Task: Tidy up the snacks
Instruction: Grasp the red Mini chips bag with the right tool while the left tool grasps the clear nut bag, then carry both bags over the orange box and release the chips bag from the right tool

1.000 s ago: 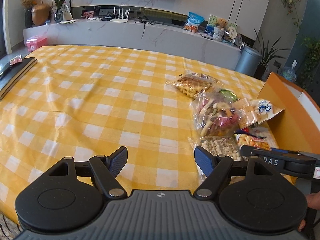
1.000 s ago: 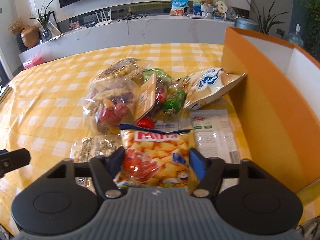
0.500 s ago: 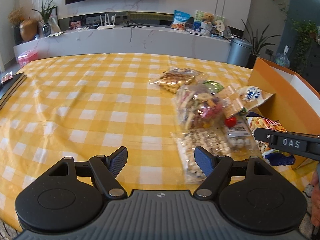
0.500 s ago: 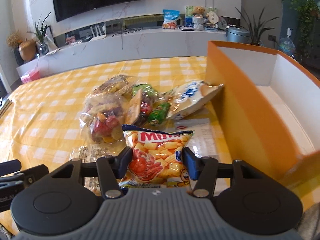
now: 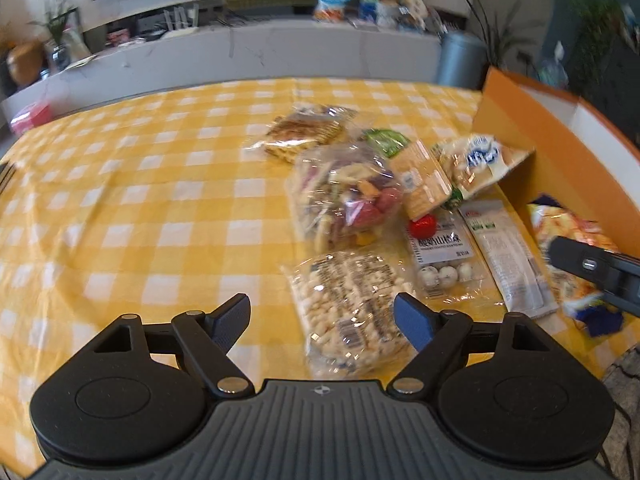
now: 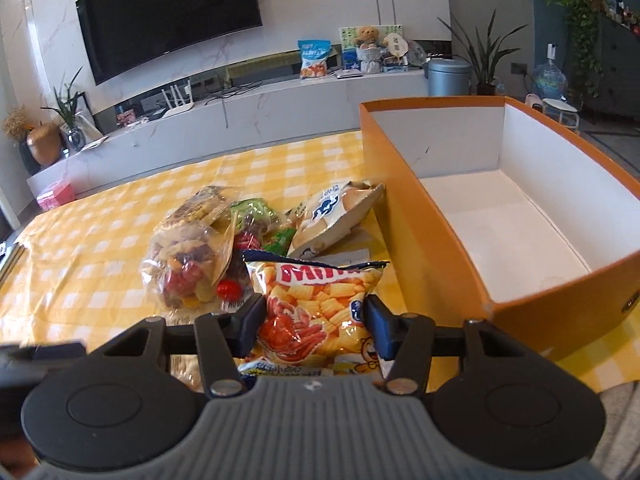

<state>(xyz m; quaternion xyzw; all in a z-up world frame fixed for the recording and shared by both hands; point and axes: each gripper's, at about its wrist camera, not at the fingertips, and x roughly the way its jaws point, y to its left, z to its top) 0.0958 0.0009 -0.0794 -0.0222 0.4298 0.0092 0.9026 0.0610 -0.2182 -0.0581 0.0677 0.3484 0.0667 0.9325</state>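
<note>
While the right gripper [image 6: 314, 322] clamps the chip bag [image 6: 320, 312], jaws just closing on it, we see it just beside the orange box [image 6: 432, 216]. Left gripper [image 5: 322, 316] spread wide, jaws just opening, above the peanut pack [image 5: 352, 308], not touching.

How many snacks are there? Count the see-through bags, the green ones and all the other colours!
See-through: 4: waffle bag, mixed fruit bag, nut bag, white-ball bag
Green: 2: green packet, small green packet
White: 2: white-and-blue bag, long white packet
Tan: 1: tan packet
Red: 1: red ball
Yellow: 1: yellow crisp bag
Total: 11
</note>
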